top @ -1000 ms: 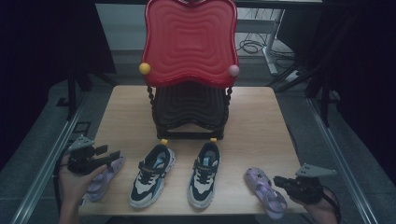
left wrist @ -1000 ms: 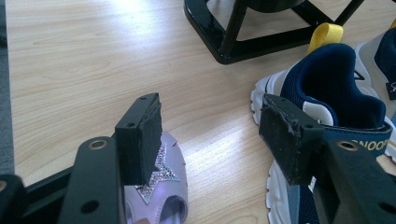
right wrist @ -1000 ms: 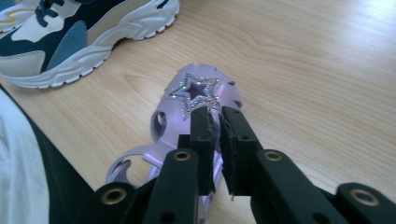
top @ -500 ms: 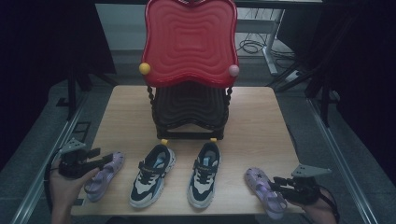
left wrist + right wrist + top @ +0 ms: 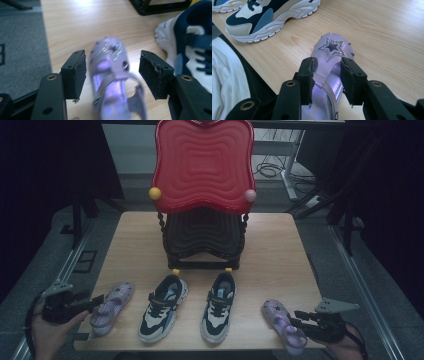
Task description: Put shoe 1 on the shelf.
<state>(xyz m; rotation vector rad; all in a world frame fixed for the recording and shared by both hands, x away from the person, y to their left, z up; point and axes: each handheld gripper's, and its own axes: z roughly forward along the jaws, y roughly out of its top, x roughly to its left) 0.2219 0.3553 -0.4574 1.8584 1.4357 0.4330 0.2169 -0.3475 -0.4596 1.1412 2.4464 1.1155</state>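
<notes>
Lilac and glittery, the 2 sandals lie at the near corners of the wooden table (image 5: 280,245), outside a pair of navy and white sneakers (image 5: 218,306) that sits in front of a red and black chair (image 5: 202,195). The left sandal (image 5: 111,306) rests near the left edge, toe pointing far. The left gripper (image 5: 82,302) has its pads spread wide on either side of that sandal's heel strap, clear of it on both sides in the left gripper view, so nothing is held there. The right sandal (image 5: 282,324) lies at the near right corner. The right gripper (image 5: 300,317) straddles its middle, just behind the star on the toe; its jaws have just been opening with the sandal between them, and in the right gripper view the pads (image 5: 308,75) stand close against the sides of the upper. I read that as a let-go rather than a firm hold.

Judging by looks, each sandal is light, a moulded plastic sole with a thin, floppy heel strap and a glossy upper that could slide under the pads. The sole's sides at mid-foot look like the stiffest place to pinch. The strap alone would let the shoe swing and twist. A squeeze across the soft upper may buckle it
</notes>
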